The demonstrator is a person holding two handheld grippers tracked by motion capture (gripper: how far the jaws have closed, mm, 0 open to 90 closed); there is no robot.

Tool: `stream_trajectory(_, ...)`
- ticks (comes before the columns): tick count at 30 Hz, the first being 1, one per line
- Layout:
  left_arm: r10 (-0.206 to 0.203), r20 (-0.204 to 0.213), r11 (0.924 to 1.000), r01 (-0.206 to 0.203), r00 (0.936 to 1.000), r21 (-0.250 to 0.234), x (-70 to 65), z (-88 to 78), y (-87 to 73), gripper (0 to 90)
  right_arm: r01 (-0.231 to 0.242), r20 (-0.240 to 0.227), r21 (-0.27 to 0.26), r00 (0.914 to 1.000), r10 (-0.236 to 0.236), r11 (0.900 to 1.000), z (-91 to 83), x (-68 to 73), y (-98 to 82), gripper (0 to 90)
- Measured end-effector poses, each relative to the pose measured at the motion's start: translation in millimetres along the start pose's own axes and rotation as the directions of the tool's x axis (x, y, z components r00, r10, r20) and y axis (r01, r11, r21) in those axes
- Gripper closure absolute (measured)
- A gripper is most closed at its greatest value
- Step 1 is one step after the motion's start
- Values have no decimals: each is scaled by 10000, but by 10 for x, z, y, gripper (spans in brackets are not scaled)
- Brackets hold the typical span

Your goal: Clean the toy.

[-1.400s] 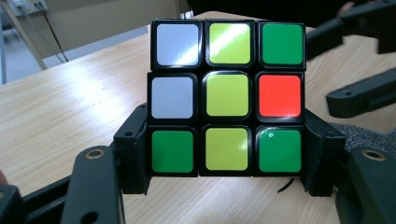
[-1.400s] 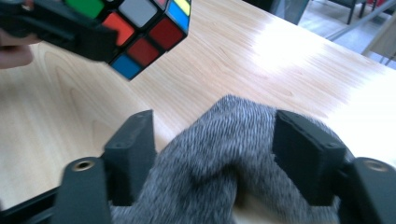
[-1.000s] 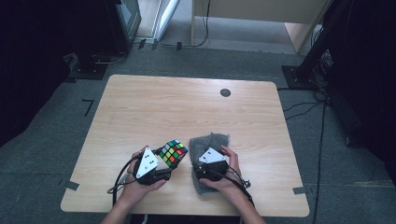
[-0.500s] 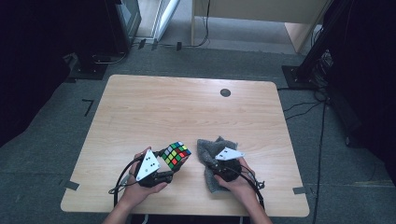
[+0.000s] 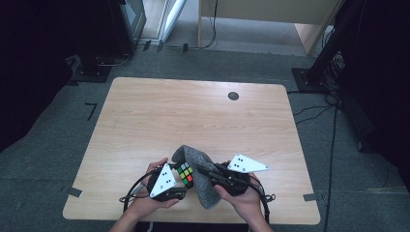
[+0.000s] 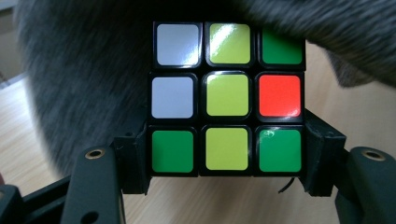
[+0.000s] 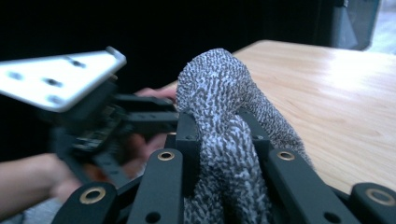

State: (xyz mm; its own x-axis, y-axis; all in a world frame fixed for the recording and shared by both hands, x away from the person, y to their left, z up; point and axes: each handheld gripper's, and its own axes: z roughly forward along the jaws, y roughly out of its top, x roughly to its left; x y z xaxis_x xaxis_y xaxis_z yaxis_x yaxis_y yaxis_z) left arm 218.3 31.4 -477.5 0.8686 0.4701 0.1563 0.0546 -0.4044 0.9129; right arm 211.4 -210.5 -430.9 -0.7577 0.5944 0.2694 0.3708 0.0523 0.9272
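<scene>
Left gripper (image 6: 227, 186) was clamped on the hard, slick cube (image 6: 227, 98); right gripper (image 7: 224, 154) pinched the floppy cloth (image 7: 224, 107), probably easiest grabbed bunched.

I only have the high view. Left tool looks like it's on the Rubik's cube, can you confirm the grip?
Observer: Yes. In the left gripper view the left tool clamps the Rubik's cube by its bottom row, one jaw on each side.
Operator: And the right tool?
Observer: The right tool is shut on a bunched fold of the grey cloth.
Operator: Cloth touching the cube?
Observer: It drapes over the cube's top right corner.
</scene>
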Motion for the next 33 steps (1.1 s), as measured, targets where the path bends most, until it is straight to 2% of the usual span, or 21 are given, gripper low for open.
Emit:
stream_trajectory(1,51,-32,10000,-51,10000,24,-6,-5,9,344,23,176,44,9998,-23,10000,20,-22,-27,749)
stream_trajectory(3,44,-5,10000,-44,10000,-49,11,-26,10,345,-541,379,-24,9978,541,9985,30,-123,-95,750)
stream_trajectory(5,-87,-27,9998,87,10000,-163,37,-48,14,345,-665,1092,312,9920,627,9973,32,-224,-156,751)
stream_trajectory(6,-149,-27,9997,148,9999,-176,49,-52,16,345,-797,1165,356,9903,751,9962,25,-258,-175,750)
stream_trajectory(8,-123,-100,9999,122,9999,-111,58,-44,13,345,-1073,918,246,9903,1046,9939,1,-255,-157,750)
stream_trajectory(9,-59,-162,10000,59,9999,-25,51,-32,7,345,-1083,636,189,9922,1069,9939,-6,-222,-127,748)
stream_trajectory(11,54,-141,10000,-53,9999,65,32,-17,-1,345,-1005,-163,8,9948,1005,9949,-1,-109,-57,745)
stream_trajectory(12,88,-108,10000,-88,9999,14,22,-21,5,345,-887,-358,-30,9954,886,9961,8,-53,-29,745)
stream_trajectory(13,29,-88,10000,-29,10000,-80,18,-33,18,345,-759,-316,-11,9966,758,9971,20,-11,-9,745)
stream_trajectory(14,8,-114,9999,-10,9999,-140,19,-47,29,345,-733,-208,-8,9971,733,9973,26,10,-2,744)
stream_trajectory(16,-58,-148,9997,54,9999,-248,30,-76,36,345,-904,-87,-121,9959,903,9958,17,-34,-17,745)
stream_trajectory(18,-143,-216,9995,137,9997,-295,49,-94,39,345,-870,744,192,9936,854,9960,15,-122,-63,745)
stream_trajectory(19,-183,-214,9995,177,9996,-269,57,-90,37,344,-1017,1002,358,9902,977,9942,15,-165,-89,745)
stream_trajectory(21,-192,-185,9997,190,9996,-145,59,-64,25,345,-1462,916,436,9856,1418,9883,13,-205,-105,746)
stream_trajectory(24,-254,-99,9997,253,9996,-38,40,-27,14,344,-1069,505,401,9932,1048,9935,18,-91,-37,745)
stream_trajectory(26,-306,-40,9995,305,9995,-95,34,-33,27,344,-782,398,287,9962,770,9965,17,-16,7,745)
stream_trajectory(29,-340,-49,9993,340,9994,-123,38,-54,42,344,-970,633,315,9935,949,9948,10,-60,-14,745)
stream_trajectory(31,-394,-70,9992,393,9992,-116,46,-55,43,344,-1050,1327,623,9865,961,9925,16,-146,-71,746)
stream_trajectory(33,-405,-36,9992,405,9992,-25,48,-42,35,344,-1282,1496,785,9820,1154,9886,17,-196,-105,746)
